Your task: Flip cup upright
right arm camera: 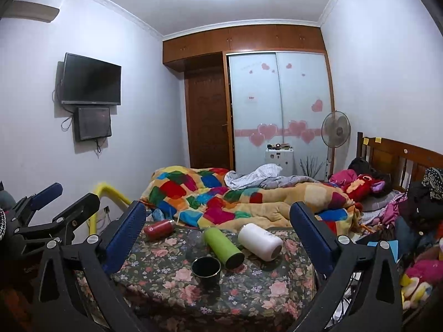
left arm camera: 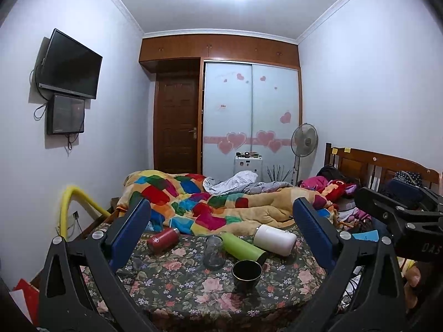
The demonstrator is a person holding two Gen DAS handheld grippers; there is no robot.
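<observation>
Still pre-grasp: left gripper [left arm camera: 221, 227] and right gripper [right arm camera: 218, 227] both spread wide, holding nothing; green cup [right arm camera: 223, 247] lies sideways just behind the black mug [right arm camera: 206, 270]; next, approach and pinch it.

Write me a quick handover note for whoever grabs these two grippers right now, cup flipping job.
Left gripper: open, empty, held back from the table.
Right gripper: open, empty, also held back.
On the floral tablecloth: black cup upright at front; clear glass standing, its mouth appears to face down.
Red bottle, green bottle, white bottle lie on their sides.
Done: the black cup is upright.
Left: probably flip the glass, then stand the bottles.
</observation>
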